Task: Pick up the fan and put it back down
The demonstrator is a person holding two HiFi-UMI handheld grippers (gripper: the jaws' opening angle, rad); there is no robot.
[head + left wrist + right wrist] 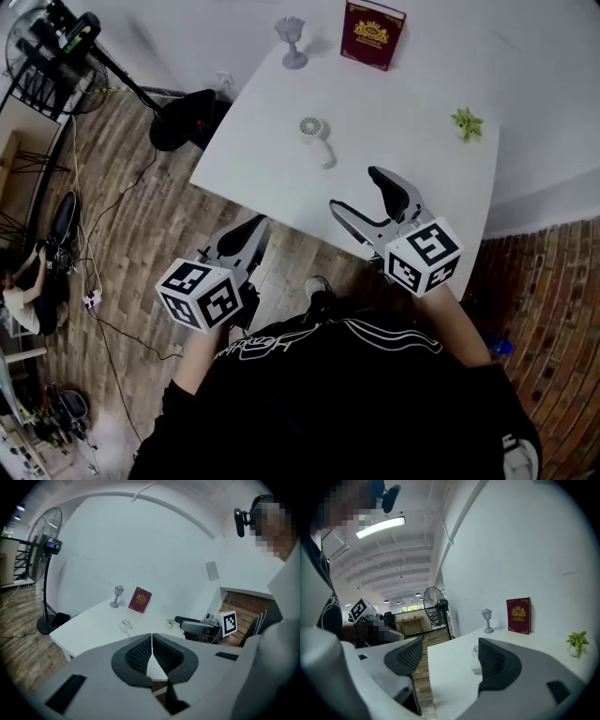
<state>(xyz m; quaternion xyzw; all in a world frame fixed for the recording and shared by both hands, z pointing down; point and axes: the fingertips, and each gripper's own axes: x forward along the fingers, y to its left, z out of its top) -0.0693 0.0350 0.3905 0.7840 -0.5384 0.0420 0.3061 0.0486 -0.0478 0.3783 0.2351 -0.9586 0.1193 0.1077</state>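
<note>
Some of the fan (475, 649) hides behind the right gripper's (450, 645) fingers (497, 660).

Smooth matt table (272, 169) & wood floor (112, 141).

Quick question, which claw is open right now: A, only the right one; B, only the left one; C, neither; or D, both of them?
A: the right claw has its jaws wide apart with nothing gripped, while the left claw has its jaws pressed together on nothing.
</note>
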